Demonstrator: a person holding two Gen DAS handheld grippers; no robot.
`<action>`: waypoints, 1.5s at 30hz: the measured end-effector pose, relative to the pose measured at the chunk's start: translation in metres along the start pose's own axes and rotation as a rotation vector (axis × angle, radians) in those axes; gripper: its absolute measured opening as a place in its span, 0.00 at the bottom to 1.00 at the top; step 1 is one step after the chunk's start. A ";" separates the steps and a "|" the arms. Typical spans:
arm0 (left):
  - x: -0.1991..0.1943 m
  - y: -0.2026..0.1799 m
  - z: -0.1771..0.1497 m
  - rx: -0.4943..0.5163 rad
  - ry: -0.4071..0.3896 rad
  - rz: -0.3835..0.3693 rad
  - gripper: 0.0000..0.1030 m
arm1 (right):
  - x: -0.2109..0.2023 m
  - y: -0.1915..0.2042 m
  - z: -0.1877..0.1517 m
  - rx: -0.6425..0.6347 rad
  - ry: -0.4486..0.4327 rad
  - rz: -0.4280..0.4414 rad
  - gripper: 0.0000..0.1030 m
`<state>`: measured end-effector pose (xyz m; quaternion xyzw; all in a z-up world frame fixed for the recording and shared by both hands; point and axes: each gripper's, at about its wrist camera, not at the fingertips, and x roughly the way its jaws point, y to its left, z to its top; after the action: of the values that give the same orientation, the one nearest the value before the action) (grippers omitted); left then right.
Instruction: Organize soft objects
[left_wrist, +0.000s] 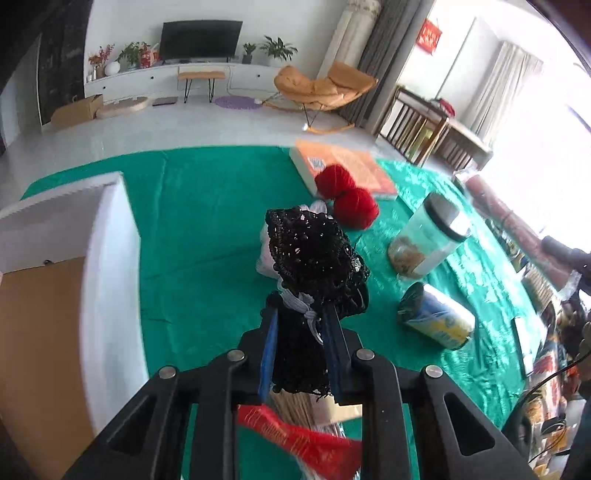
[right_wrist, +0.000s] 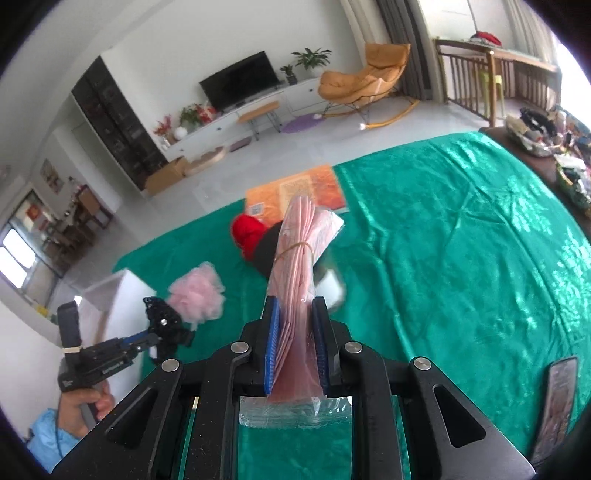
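My left gripper (left_wrist: 300, 310) is shut on a black mesh bath puff (left_wrist: 317, 254) tied with a white cord, held above the green tablecloth (left_wrist: 207, 229). It also shows in the right wrist view (right_wrist: 164, 325), left of centre. My right gripper (right_wrist: 295, 306) is shut on a bundle of pink cloth in a clear plastic bag (right_wrist: 301, 243), bound by a rubber band. Two red yarn balls (left_wrist: 347, 195) lie by an orange book (left_wrist: 354, 166). A pink puff (right_wrist: 197, 291) lies on the cloth near a white box (left_wrist: 107, 258).
A clear jar with a black lid (left_wrist: 428, 240) and a blue-yellow can (left_wrist: 436, 317) lie on their sides to the right. A red packet (left_wrist: 303, 439) and sticks lie under my left gripper. A phone (right_wrist: 557, 402) lies at the right. Clutter lines the table's right edge (right_wrist: 546, 140).
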<state>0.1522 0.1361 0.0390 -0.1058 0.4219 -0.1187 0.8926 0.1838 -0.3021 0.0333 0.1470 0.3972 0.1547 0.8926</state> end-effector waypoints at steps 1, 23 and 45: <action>-0.021 0.006 -0.002 -0.014 -0.029 -0.005 0.23 | -0.005 0.014 -0.001 0.005 0.000 0.057 0.19; -0.213 0.135 -0.133 -0.251 -0.277 0.422 0.95 | 0.041 0.254 -0.139 -0.267 0.166 0.536 0.64; 0.030 -0.117 -0.186 0.180 0.064 0.149 0.96 | 0.043 -0.022 -0.189 0.034 0.043 -0.396 0.68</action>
<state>0.0112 -0.0010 -0.0649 0.0104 0.4442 -0.0927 0.8910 0.0719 -0.2789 -0.1252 0.0778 0.4399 -0.0275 0.8943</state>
